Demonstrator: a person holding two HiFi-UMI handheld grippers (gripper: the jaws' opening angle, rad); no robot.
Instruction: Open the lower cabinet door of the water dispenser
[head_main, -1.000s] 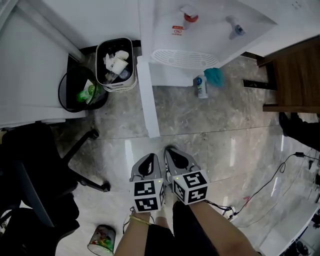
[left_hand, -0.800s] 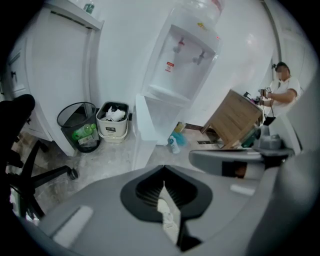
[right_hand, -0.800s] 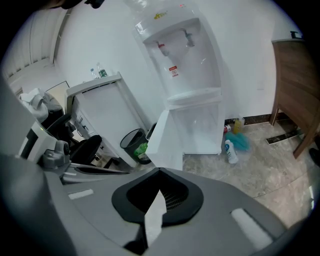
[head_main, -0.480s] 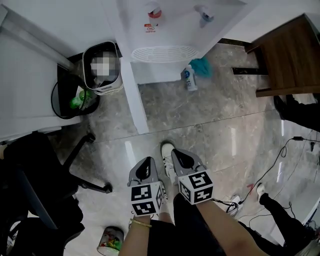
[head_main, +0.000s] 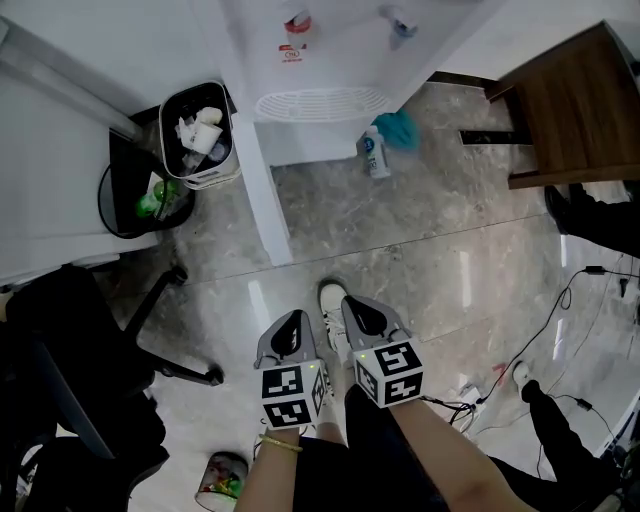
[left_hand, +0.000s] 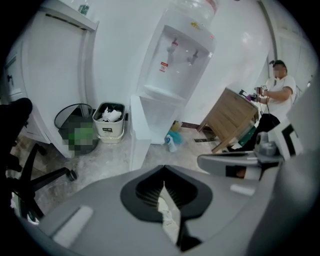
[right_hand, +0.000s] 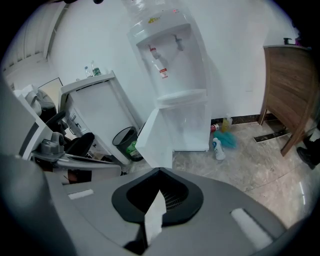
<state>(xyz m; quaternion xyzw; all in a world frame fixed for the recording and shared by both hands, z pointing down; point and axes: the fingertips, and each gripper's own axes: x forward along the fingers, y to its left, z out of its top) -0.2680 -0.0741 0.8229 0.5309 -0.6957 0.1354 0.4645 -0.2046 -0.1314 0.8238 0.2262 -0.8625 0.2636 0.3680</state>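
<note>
The white water dispenser (head_main: 330, 40) stands at the top of the head view. Its lower cabinet door (head_main: 262, 190) is swung wide open and juts out over the floor toward me. My left gripper (head_main: 297, 318) and right gripper (head_main: 352, 303) hang side by side close to my body, well short of the door. Both are shut with nothing between the jaws. In the left gripper view the dispenser (left_hand: 175, 55) and its open door (left_hand: 139, 132) lie beyond the closed left gripper (left_hand: 163, 170). The right gripper view shows that same door (right_hand: 157, 135) past the closed right gripper (right_hand: 160, 172).
A white waste bin (head_main: 197, 135) and a black mesh bin (head_main: 140, 190) stand left of the dispenser. A plastic bottle (head_main: 374, 158) and a teal cloth (head_main: 402, 130) lie at its foot. A wooden cabinet (head_main: 570, 110) is at right, an office chair (head_main: 80, 370) at left, cables (head_main: 560, 330) and another person's leg at lower right.
The dispenser has slid up and left in the head view as both grippers drew slightly back from it. Another person's leg has come into the lower right corner. Both grippers stay shut.
</note>
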